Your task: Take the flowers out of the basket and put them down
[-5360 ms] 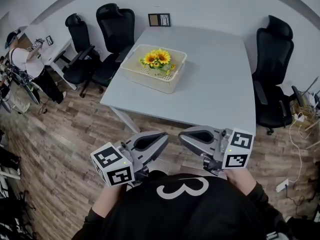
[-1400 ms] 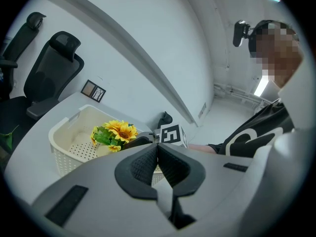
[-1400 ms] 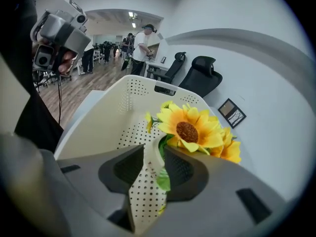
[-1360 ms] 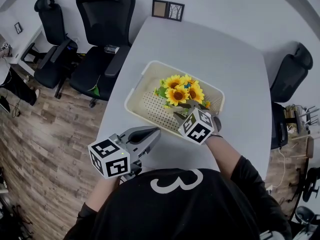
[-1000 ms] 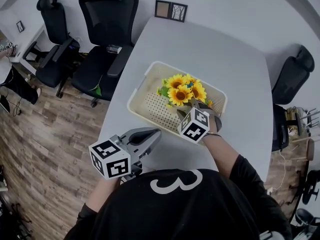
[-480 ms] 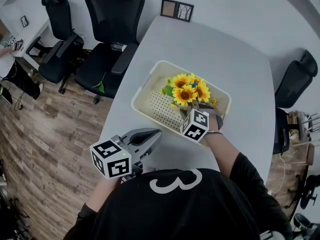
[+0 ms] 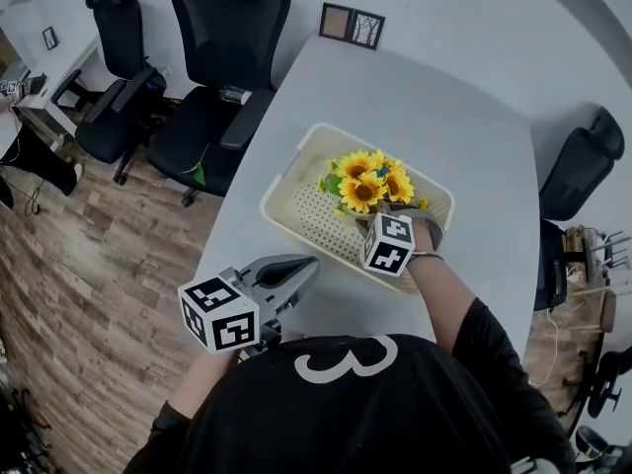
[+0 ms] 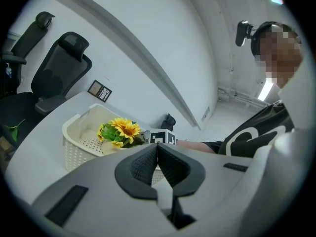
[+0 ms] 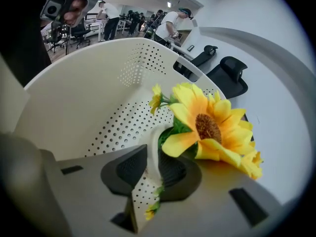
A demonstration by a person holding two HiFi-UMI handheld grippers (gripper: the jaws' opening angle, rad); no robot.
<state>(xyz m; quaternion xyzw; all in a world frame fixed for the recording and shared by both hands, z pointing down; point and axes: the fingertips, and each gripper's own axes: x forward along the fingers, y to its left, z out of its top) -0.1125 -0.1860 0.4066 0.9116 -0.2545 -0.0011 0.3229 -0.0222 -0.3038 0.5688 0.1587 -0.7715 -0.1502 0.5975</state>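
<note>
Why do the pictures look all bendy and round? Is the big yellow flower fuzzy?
Head view: the wide lens bends the table at its edges; light is even, shadows soft. Right gripper view: round picture, black corners; the sunflowers look huge and a bit soft, being so close; the basket wall bulges. Left gripper view: same round bulge.

The flowers [image 7: 367,181] are yellow with brown centres and green leaves. The basket [image 7: 314,215] is cream, with a pattern of small round holes. The surface [image 7: 434,97] is pale grey. The left gripper [image 7: 308,265] is grey with black pads on its jaws, and its cube shows black-and-white squares. The chairs [image 7: 227,28] are black. The floor [image 7: 89,255] is brown wood planks.
</note>
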